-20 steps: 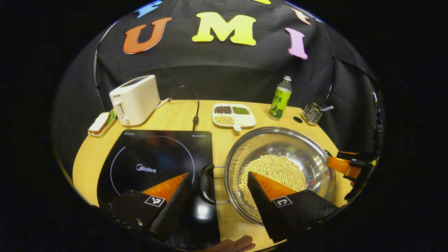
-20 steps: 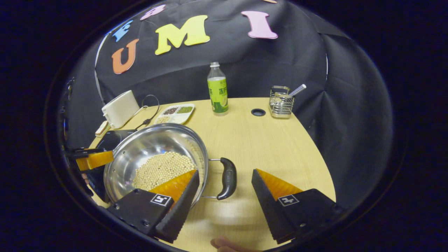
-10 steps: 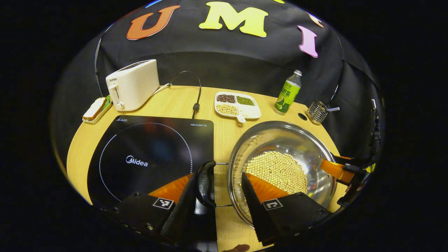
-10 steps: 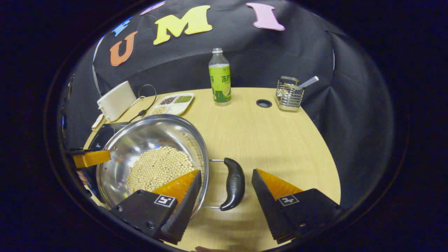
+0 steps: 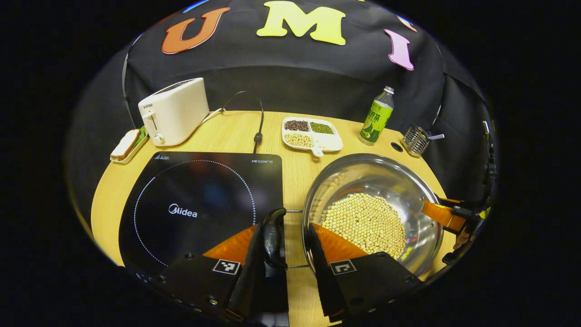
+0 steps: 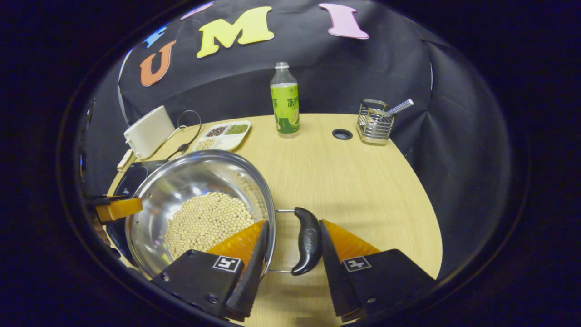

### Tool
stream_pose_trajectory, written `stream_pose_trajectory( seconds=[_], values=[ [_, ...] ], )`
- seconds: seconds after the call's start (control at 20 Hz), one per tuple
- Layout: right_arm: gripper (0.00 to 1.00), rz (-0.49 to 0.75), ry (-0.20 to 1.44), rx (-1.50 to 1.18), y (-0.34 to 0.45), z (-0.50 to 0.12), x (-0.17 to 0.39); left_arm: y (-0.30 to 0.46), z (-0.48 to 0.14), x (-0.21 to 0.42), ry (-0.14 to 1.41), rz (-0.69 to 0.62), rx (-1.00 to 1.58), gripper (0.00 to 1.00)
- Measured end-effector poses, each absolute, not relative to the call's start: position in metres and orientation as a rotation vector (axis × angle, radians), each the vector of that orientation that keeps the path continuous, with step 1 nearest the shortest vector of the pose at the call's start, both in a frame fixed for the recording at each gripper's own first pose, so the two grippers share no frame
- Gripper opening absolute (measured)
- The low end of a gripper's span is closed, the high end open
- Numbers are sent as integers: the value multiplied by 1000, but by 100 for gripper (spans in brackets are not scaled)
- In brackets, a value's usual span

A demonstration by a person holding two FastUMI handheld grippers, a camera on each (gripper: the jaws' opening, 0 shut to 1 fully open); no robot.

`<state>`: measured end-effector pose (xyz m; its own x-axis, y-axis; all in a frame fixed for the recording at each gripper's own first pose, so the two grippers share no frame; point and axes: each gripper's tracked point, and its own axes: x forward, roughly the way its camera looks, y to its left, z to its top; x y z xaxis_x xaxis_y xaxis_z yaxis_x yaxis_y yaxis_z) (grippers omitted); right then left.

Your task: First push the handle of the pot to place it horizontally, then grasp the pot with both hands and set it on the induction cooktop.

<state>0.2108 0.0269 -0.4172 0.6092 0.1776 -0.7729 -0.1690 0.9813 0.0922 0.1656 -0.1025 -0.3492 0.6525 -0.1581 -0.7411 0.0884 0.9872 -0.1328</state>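
Left gripper [image 5: 288, 240] narrow around pot's left handle [image 5: 274, 236], right gripper [image 6: 292, 247] narrow around right handle [image 6: 307, 240]; contact unclear; symmetric hold keeps pot [image 5: 372, 213] level for cooktop [image 5: 199, 204].

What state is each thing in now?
pot, on the table beside the cooktop, beans inside.
left tongs, open, straddling the pot's left handle.
right tongs, open, straddling the right handle.
cooktop, no pot on it yet.
bottle, upright, capped.
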Motion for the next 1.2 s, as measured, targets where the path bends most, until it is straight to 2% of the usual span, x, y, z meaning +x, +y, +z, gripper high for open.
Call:
stream_pose_trajectory(
  seconds=[0.6, 1.2],
  values=[
    [63, 179, 924, 34, 12, -405, 187, -115, -340, 150, 852, -150, -70, 57],
    [61, 161, 890, 34, 14, -297, 188, -109, -258, 157, 776, -239, -60, 57]
  ],
)
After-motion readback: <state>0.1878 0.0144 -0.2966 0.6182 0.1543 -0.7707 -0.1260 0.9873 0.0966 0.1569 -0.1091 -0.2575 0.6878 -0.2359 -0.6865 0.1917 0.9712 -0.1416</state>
